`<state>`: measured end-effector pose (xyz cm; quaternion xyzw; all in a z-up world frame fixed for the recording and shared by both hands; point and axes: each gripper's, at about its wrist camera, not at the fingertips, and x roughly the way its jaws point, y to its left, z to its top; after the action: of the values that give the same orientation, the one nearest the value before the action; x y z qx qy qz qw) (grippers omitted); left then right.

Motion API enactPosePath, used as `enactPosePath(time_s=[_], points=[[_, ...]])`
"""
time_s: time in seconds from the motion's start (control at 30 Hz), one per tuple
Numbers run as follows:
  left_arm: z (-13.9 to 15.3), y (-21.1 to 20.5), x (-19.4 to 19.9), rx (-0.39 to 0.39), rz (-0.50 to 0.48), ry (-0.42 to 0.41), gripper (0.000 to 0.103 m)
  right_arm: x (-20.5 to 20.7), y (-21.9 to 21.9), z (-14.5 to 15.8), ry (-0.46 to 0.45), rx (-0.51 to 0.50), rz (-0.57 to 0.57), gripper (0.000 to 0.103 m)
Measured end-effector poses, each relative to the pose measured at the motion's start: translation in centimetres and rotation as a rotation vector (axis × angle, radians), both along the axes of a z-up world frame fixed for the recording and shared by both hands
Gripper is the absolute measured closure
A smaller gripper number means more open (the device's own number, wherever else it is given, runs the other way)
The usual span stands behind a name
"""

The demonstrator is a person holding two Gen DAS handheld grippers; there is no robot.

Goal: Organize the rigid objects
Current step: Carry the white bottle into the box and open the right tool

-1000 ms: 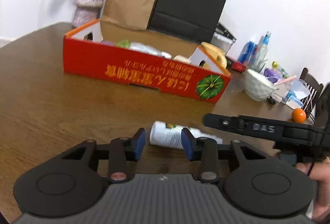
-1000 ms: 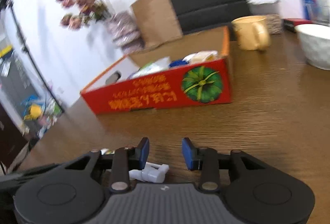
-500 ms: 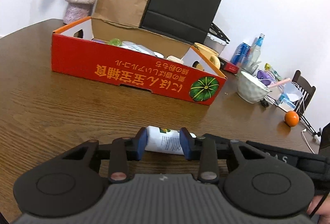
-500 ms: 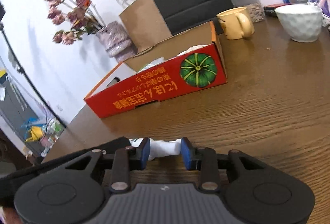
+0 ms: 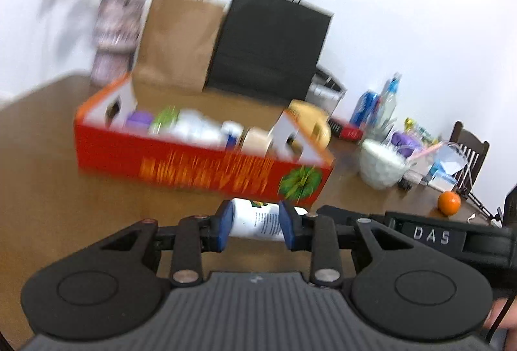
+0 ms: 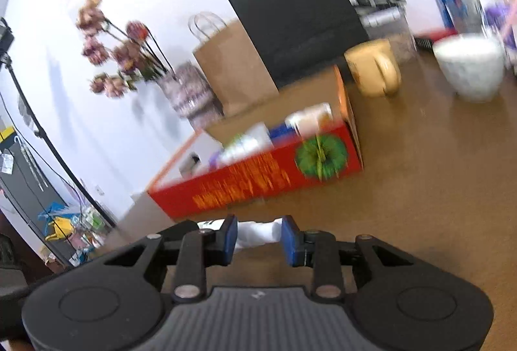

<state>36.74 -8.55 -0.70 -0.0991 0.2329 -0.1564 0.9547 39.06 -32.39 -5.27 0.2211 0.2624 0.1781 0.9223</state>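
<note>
Left wrist view: left gripper (image 5: 255, 226) clamped on body of white bottle (image 5: 253, 220), blue pads pressing both sides, jaws just closed in on it. Bottle lying crosswise, apparently lifted clear of wooden table (image 5: 48, 183), though blur makes that uncertain. Right gripper's black arm (image 5: 429, 236) reaching in from right, at bottle's right end. Red cardboard box (image 5: 200, 168) just beyond, already holding several bottles and containers, blurred. Brown paper bag (image 5: 176, 41) and black paper bag (image 5: 271, 44) behind box, vase with flowers (image 5: 113, 37) far left, white bowl (image 5: 381, 165) and orange (image 5: 449, 202) far right.

Right wrist view: right gripper (image 6: 258, 238) closed narrow on bottle's white nozzle end (image 6: 258, 233), jaws just closed further. Red box (image 6: 258, 180) ahead, yellow mug (image 6: 374, 68) right of it, white bowl (image 6: 468, 67) far right.

Progress estimate: box partly filled; this bottle gripped at both ends, not yet in box. Left: carry over near wall, lower in, release. No other loose bottles visible on near table.
</note>
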Motion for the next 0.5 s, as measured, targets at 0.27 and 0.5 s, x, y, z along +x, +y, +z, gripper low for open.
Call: enactPosePath(time_s=[0.27,0.5], points=[[7.5,-0.7,5.5,-0.043,-0.012,-0.066,0.072,6.1,-1.2,7.8,-0.086,-0.001,0.007,0.074],[6.7,-1.2,13.2,-0.040,0.000,0.028,0.072,13.4,-0.9,6.3,0.003,-0.051,-0.009,0.074]])
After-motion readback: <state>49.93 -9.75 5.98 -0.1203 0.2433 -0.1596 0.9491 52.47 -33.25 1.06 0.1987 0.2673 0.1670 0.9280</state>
